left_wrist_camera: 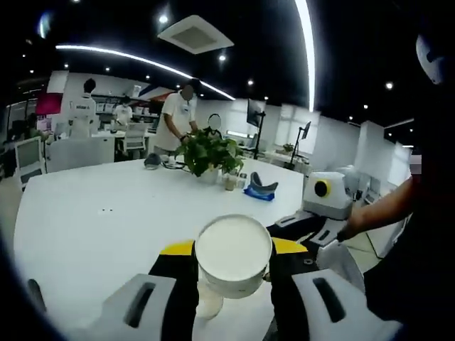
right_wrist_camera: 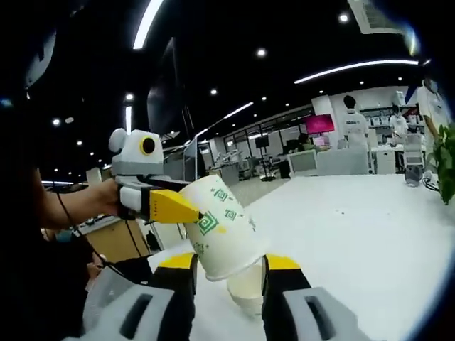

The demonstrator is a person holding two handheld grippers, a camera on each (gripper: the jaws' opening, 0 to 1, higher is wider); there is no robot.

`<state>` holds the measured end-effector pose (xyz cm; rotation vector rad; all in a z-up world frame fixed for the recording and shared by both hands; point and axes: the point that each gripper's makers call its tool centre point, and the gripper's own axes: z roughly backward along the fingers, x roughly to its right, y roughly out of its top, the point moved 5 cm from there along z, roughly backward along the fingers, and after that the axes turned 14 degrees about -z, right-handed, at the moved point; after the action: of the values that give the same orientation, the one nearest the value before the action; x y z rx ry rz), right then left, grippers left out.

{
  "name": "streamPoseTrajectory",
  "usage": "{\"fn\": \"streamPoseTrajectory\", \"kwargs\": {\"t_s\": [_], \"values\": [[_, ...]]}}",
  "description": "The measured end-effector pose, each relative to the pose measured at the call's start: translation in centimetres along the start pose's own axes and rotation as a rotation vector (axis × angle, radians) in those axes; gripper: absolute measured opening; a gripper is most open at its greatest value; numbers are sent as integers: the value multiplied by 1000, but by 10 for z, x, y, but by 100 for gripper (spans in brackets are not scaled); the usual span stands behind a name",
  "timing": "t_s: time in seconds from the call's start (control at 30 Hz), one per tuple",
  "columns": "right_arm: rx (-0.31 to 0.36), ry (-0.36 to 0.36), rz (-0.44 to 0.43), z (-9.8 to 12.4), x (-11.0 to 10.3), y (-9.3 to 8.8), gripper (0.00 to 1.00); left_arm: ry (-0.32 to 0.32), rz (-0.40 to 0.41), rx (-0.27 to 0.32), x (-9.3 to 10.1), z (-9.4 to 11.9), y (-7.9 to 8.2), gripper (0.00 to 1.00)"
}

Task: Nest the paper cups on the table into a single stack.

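In the left gripper view my left gripper (left_wrist_camera: pixel 233 249) is shut on a white paper cup (left_wrist_camera: pixel 233 254) whose round base faces the camera. In the right gripper view that cup (right_wrist_camera: pixel 222 231) has a green print and tilts mouth-down, with the left gripper (right_wrist_camera: pixel 162 204) pinching its side from the left. A second cup (right_wrist_camera: pixel 247 290) stands under it on the white table (right_wrist_camera: pixel 355 234), partly covered. This lower cup (left_wrist_camera: pixel 209 305) also peeks out below the held one. My right gripper (right_wrist_camera: pixel 229 268) is open, its jaws on either side of both cups. It enters the left gripper view from the right (left_wrist_camera: pixel 307 226).
A potted plant (left_wrist_camera: pixel 207 153) stands mid-table beside small jars and a blue object (left_wrist_camera: pixel 259 190). The plant's leaves (right_wrist_camera: pixel 445 160) show at the far right. People stand at desks behind the table. A person's arm (left_wrist_camera: pixel 384 206) holds the right gripper near the table edge.
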<state>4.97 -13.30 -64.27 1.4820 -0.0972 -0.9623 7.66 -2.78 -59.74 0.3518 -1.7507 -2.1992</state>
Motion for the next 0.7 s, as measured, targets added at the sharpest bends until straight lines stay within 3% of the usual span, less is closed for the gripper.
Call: {"fn": "streamPoseTrajectory", "kwargs": {"t_s": [0.13, 0.57, 0.7], "values": [[13, 42, -53, 5, -3, 4, 29, -35, 10, 6, 4, 0, -2, 37], [20, 105, -43, 14, -16, 12, 25, -141, -41, -100, 11, 7, -34, 36], [20, 127, -49, 16, -20, 16, 24, -164, -34, -103, 13, 8, -37, 36]]}}
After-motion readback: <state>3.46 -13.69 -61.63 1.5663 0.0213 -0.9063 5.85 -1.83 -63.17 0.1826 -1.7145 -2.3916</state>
